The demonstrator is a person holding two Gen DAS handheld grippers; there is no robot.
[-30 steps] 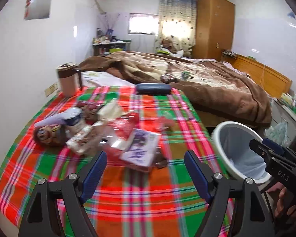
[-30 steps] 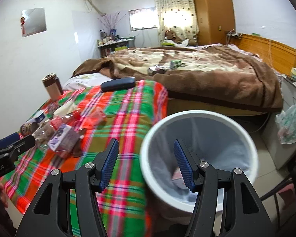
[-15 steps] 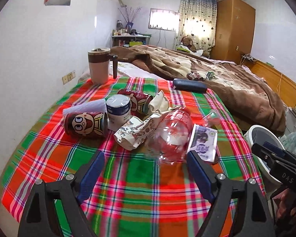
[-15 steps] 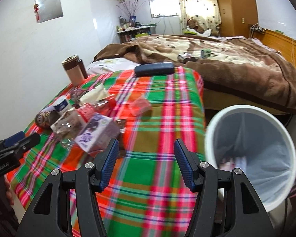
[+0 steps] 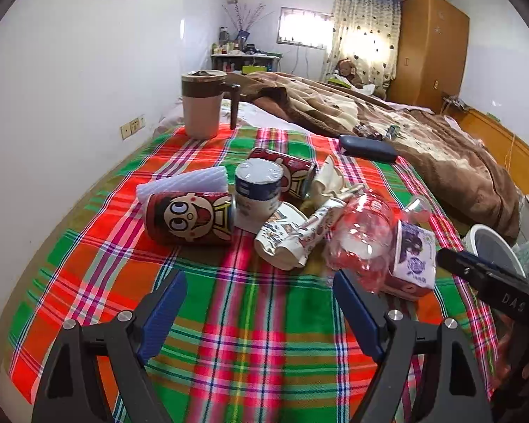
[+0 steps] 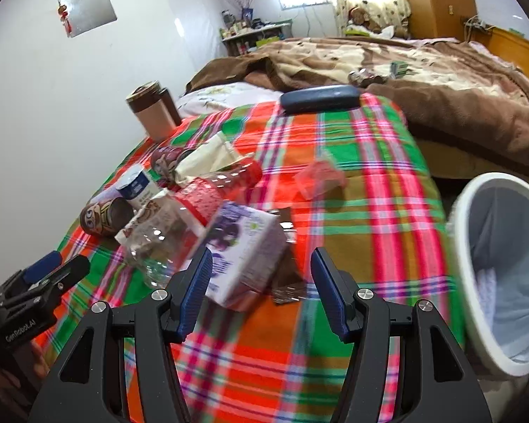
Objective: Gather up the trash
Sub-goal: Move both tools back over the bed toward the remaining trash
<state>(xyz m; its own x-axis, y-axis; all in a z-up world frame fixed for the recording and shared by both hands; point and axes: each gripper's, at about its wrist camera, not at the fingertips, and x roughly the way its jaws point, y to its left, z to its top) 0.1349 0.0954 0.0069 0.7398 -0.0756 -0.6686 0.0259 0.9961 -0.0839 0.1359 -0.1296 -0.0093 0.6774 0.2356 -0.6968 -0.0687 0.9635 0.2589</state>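
Note:
A pile of trash lies on the plaid tablecloth (image 5: 250,317): a red cartoon can (image 5: 188,216), a second can (image 5: 289,172), a white and blue cup (image 5: 259,190), a crushed paper cup (image 5: 292,236), a clear plastic bottle (image 5: 363,236) and a purple carton (image 5: 414,253). My left gripper (image 5: 261,313) is open and empty, just short of the paper cup. My right gripper (image 6: 261,289) is open and empty, close to the purple carton (image 6: 243,246) and the clear bottle (image 6: 180,225). The white bin (image 6: 504,278) with a liner stands at the table's right.
A brown and beige lidded mug (image 5: 202,105) stands at the table's far left. A dark blue case (image 5: 366,148) lies at the far edge. A small pink plastic piece (image 6: 319,179) lies apart from the pile. A bed with a brown blanket (image 5: 423,151) lies behind.
Both grippers have swung left from the bin toward the trash pile and come closer to it. Both stay open and empty.

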